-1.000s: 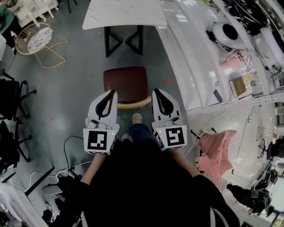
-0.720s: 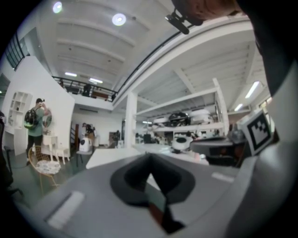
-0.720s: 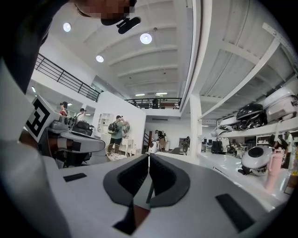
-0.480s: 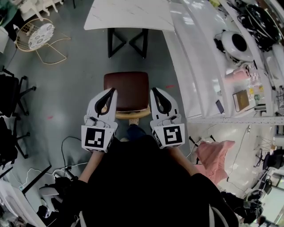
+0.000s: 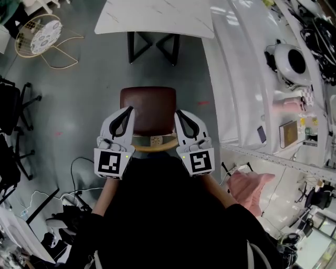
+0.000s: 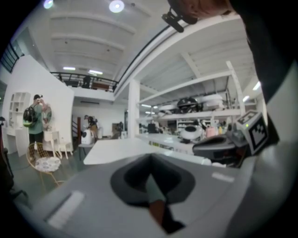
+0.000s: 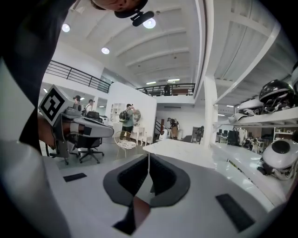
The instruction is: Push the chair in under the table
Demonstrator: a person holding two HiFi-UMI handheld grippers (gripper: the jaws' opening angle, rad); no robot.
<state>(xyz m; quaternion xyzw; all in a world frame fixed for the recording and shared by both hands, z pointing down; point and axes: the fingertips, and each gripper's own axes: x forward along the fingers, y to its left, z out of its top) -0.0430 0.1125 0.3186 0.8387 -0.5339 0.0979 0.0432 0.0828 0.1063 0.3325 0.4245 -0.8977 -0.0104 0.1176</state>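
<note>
- The dark red-brown padded chair with a curved pale wooden back (image 5: 148,107) stands on the grey floor (image 5: 89,94), short of the white marble-patterned desk (image 5: 155,18); its seat is not under the top.
- My left tool (image 5: 128,112) is closed tight and empty, over the seat's left edge.
- My right tool (image 5: 178,114) is closed and empty too, over the right edge.

Below you, the grey floor (image 5: 79,100) carries the chair (image 5: 148,107), which stands just short of the white table (image 5: 152,16). The table's black legs (image 5: 152,50) rest on the floor ahead of the chair. A wire stool (image 5: 37,37) stands far left, office chairs (image 5: 13,105) stand nearer, and cables (image 5: 86,157) lie close by. On your right, the long white bench (image 5: 236,79) holds a phone (image 5: 261,134) and a round white device (image 5: 291,60).
</note>
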